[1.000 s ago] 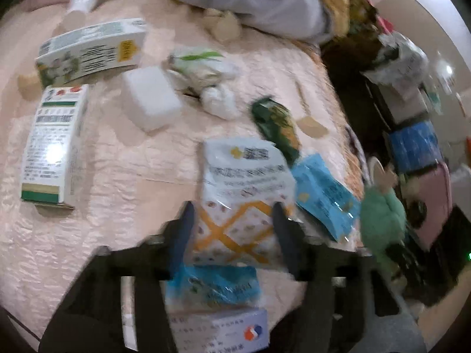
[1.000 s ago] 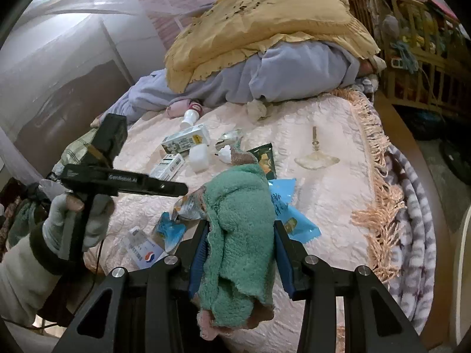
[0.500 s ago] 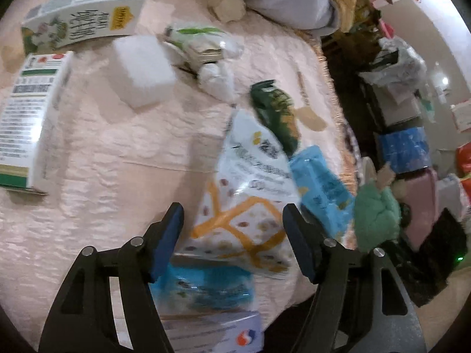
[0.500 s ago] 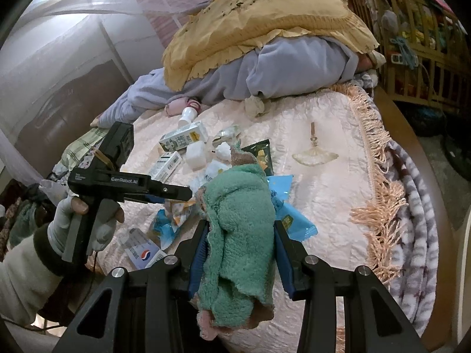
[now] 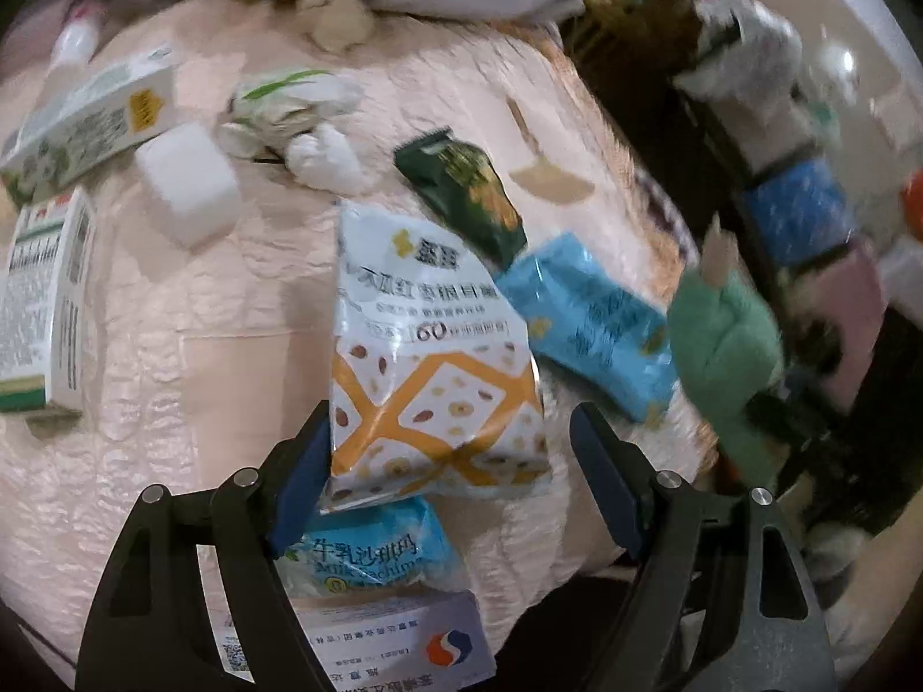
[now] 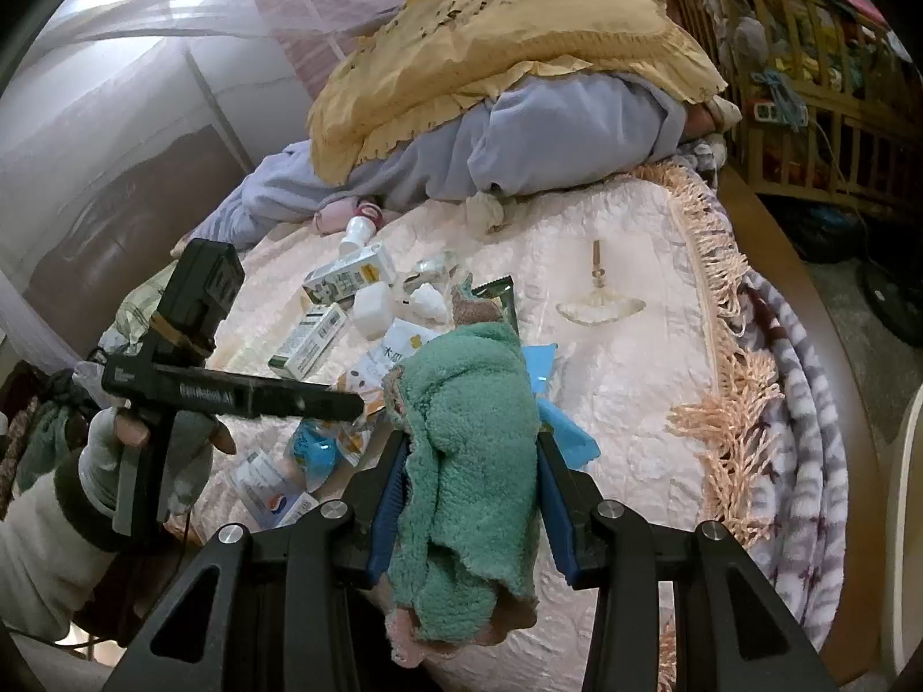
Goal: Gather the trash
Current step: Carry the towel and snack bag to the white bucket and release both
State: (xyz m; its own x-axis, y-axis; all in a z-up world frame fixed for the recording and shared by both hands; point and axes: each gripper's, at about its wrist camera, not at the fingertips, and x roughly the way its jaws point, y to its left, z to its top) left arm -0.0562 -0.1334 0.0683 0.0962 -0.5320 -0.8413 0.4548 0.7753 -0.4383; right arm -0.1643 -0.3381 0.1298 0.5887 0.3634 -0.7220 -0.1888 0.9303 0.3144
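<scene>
Trash lies on a pink quilted bed. My left gripper is open, its fingers on either side of the lower end of a white and orange snack bag. A blue milk wrapper and a white card box lie under it. A light blue wrapper and a dark green packet lie to the right. My right gripper is shut on a green fleece cloth, held above the bed edge; it also shows in the left wrist view.
Two carton boxes, a white foam block, crumpled tissue and a white bottle lie further back. A yellow pillow on grey bedding fills the head. A clear plastic hook lies right. A wooden crib stands beyond.
My left gripper opened wider around the snack bag and its view swung. The right gripper stayed shut on the green cloth and barely moved.
</scene>
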